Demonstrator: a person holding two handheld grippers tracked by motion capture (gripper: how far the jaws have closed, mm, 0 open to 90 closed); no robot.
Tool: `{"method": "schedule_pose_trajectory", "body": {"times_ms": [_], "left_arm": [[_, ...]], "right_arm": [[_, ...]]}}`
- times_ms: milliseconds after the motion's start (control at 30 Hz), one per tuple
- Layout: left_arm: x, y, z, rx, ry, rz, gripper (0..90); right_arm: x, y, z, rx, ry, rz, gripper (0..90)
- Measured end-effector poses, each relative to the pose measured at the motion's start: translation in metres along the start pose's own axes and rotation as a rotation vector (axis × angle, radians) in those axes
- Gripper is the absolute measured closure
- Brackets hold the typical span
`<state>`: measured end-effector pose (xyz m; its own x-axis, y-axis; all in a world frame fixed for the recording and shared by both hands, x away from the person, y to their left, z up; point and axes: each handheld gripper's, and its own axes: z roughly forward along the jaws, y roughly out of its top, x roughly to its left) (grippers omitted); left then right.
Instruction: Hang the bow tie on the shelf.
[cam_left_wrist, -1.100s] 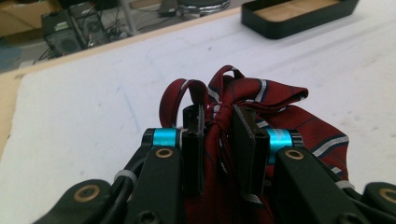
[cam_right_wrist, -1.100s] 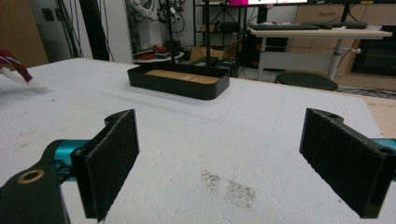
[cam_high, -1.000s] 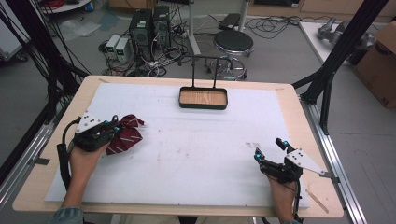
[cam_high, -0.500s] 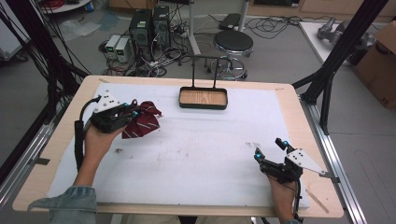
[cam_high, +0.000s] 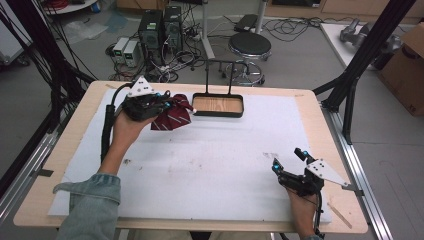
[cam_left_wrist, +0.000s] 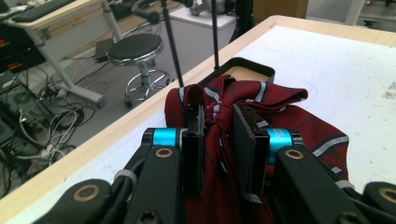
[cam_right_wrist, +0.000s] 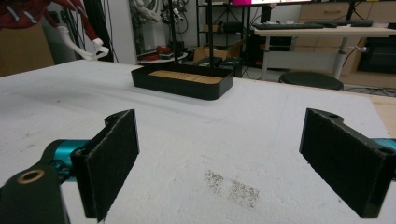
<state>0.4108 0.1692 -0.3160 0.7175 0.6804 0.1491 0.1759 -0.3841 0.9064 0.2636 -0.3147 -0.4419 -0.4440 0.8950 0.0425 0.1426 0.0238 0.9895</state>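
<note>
Striped red tie (cam_high: 171, 115) sits bunched in your left gripper (cam_high: 159, 105) at the frame's upper left, just beside the black tray (cam_high: 218, 112); your right gripper (cam_high: 287, 162), lower right, gapes wide, holding nothing

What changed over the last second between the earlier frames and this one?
The left gripper, shut on the red striped tie, carried it up and away from the table's left side toward the black tray with its rack. The grip did not change. The right gripper stayed open at the near right of the white board; the tray did not move.
</note>
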Motion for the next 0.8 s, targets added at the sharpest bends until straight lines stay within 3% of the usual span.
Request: {"method": "schedule_pose_trajectory", "body": {"times_ms": [133, 433, 800], "left_arm": [[0.002, 0.009, 0.019, -0.012, -0.041, 0.004, 74.1], [0.014, 0.023, 0.036, -0.036, -0.089, 0.019, 74.1], [0.037, 0.041, 0.050, -0.056, -0.090, 0.036, 74.1]], "right_arm": [[0.000, 0.000, 0.000, -0.001, 0.003, 0.004, 10.9], [0.000, 0.000, -0.001, -0.001, 0.000, 0.000, 10.9], [0.000, 0.000, 0.000, 0.002, -0.001, 0.002, 10.9]]}}
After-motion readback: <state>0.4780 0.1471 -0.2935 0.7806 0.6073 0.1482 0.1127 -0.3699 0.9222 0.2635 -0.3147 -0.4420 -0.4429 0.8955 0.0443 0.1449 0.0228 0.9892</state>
